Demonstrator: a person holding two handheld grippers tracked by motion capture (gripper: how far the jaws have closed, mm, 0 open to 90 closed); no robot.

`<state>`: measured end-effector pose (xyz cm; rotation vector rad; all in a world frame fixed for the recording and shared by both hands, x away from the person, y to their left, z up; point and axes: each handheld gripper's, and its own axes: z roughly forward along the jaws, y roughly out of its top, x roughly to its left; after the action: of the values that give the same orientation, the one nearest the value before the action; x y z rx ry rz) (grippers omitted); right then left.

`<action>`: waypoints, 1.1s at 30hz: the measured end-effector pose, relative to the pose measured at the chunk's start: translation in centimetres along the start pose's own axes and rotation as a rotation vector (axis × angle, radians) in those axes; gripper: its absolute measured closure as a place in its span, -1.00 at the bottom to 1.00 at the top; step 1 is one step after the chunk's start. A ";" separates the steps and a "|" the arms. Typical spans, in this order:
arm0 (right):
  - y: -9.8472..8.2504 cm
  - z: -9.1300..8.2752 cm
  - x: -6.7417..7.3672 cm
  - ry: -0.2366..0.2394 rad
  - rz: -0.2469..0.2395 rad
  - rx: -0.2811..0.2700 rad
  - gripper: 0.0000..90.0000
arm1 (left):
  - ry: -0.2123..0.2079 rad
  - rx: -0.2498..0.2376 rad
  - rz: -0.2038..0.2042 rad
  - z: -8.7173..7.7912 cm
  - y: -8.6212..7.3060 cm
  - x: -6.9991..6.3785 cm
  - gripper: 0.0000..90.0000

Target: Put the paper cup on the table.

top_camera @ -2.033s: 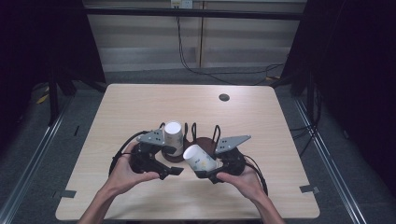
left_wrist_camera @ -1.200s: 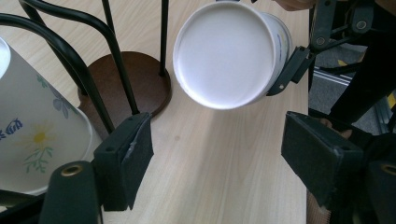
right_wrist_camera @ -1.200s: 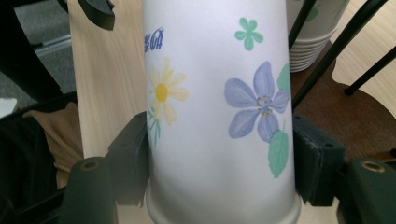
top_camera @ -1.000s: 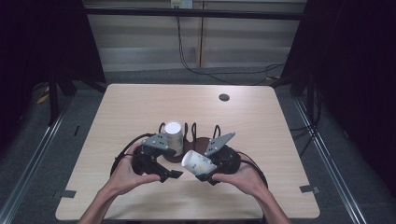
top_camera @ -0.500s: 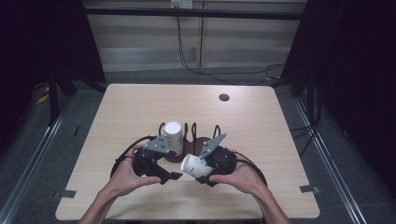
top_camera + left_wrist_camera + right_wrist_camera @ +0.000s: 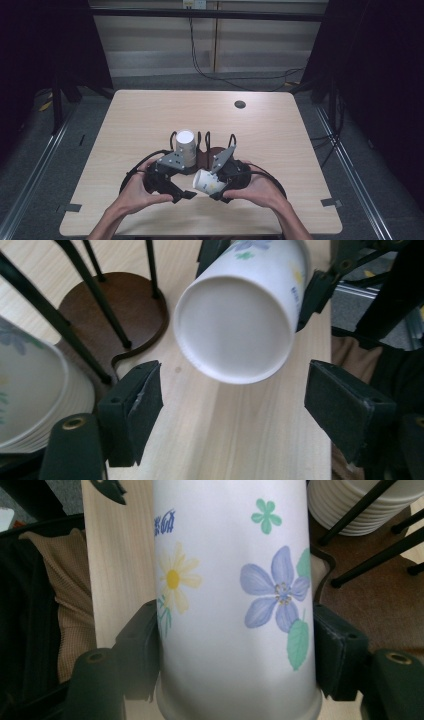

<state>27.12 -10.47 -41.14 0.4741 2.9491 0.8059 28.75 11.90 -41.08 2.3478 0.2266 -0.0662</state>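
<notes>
My right gripper is shut on a white paper cup printed with flowers and holds it tipped on its side above the table. Its base faces my left gripper. That gripper's jaws have just been closing a little, and they are open on either side of the base without touching it. In the high view the held cup lies between the two hands. Behind it, a stack of the same cups stands upside down in a black wire holder with a brown base.
The wooden table carries a small dark round disc near its far right. The wire posts of the holder rise close to my left jaw. Dark floor and metal rails surround the table.
The right gripper has rolled and drawn the cup slightly nearer the front edge, tipping its base further toward the left gripper. The left hand has stayed put.
</notes>
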 end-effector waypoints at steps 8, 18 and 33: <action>0.3 0.8 0.4 0.023 -0.013 0.040 -0.29 | 0.001 0.036 0.017 0.4 0.0 -0.1 -0.46; 0.4 1.7 0.6 0.054 -0.020 0.066 -0.30 | -0.042 0.060 0.021 1.4 -0.1 -0.2 -0.44; 0.6 2.0 1.4 0.079 -0.060 0.083 -0.29 | -0.092 0.080 0.047 2.4 0.1 -0.7 -0.27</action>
<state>26.18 -8.56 -42.49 0.3640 3.0631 0.7155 28.09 10.09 -42.62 2.4219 0.1252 -0.1624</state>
